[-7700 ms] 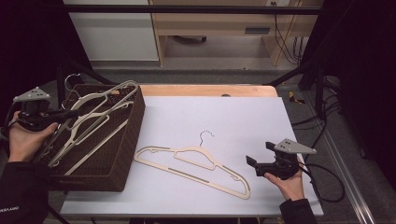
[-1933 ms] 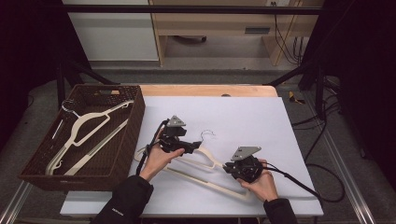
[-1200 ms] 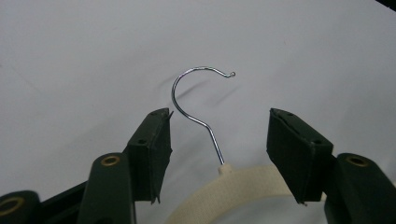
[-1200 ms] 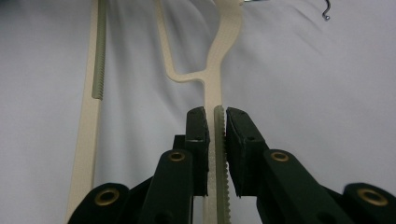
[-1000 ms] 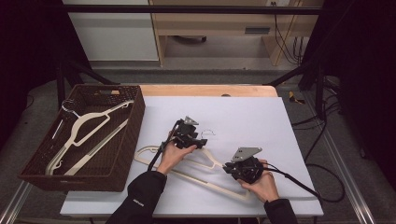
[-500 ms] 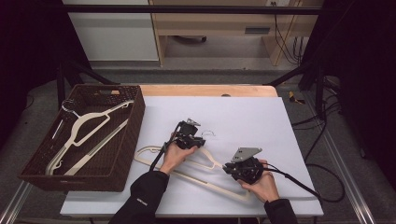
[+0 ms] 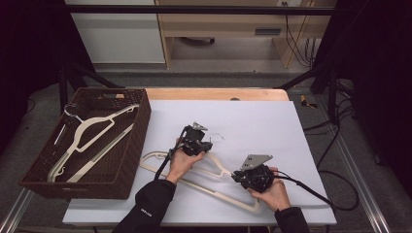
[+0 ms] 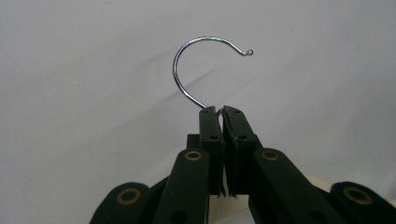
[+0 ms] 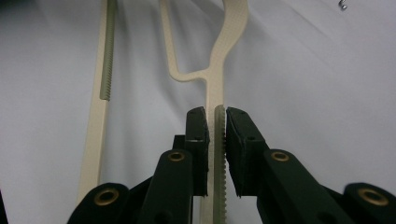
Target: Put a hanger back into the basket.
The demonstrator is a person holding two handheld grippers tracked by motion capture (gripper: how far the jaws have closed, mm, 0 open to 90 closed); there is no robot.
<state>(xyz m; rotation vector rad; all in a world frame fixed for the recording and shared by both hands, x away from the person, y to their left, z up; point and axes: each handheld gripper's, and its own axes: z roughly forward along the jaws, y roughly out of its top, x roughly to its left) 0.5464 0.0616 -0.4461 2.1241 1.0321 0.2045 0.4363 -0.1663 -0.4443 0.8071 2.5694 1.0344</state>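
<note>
There were two grippers over the table (image 7: 301, 126), each held in one hand of the person. On the white cover of the table lay one cream plastic hanger (image 7: 214, 187), flat, with its metal hook (image 7: 217, 137) pointing away from the person. The left gripper (image 7: 210, 144) was at the neck of this hanger; in the left gripper view its two black jaws had just been closing and stood pressed together on the lower end of the hook (image 8: 201, 70), whose curved part rose free above the fingertips (image 8: 211, 122). The right gripper (image 7: 236, 175) was near it, at the right shoulder of the same hanger. In the right gripper view its jaws were closed on one arm of the hanger (image 9: 217, 121), the ribbed cream strip passing between the two pads, and the bottom bar (image 9: 100, 116) of the hanger ran beside it at the left, apart from the jaws. So both grippers had hold of one and the same hanger, one at the hook and one at the arm. At the left edge of the table stood one dark woven basket (image 7: 138, 141). Inside it I could count two more cream hangers (image 7: 90, 128), lying one over the other, with their hooks toward the far left corner of the basket.
</note>
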